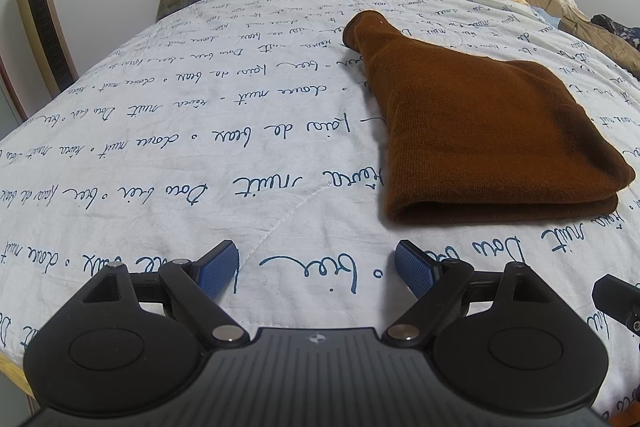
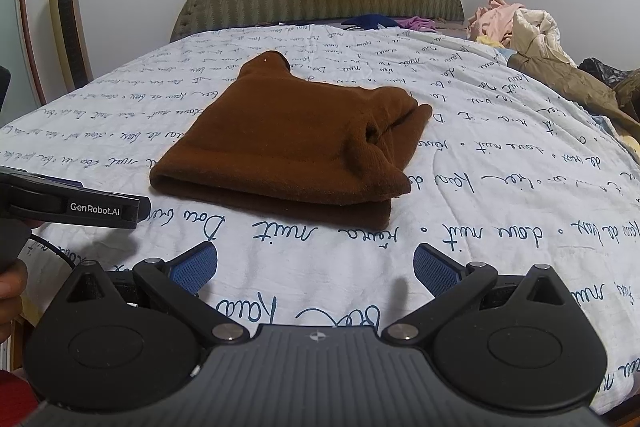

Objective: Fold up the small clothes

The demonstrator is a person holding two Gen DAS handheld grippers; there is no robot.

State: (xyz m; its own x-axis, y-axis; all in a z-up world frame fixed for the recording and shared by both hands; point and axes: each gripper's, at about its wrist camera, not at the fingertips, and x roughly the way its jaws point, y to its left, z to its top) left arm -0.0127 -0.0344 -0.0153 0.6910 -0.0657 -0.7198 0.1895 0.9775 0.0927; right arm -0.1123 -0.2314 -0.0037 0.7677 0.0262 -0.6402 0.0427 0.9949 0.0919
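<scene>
Bed quilt [image 1: 160, 155], brown garment [image 2: 288, 143] seemingly folded

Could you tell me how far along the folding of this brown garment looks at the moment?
Done: the brown garment lies folded in layers on the bedspread, though one sleeve juts out toward the headboard. In hand: nothing; the left gripper and right gripper are open, short of it. Left: probably tucking that sleeve, then the clothes pile at the far right.

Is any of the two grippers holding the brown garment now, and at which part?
Nothing is held. The left gripper and right gripper are both open over the bedspread, short of the folded brown garment.
</scene>
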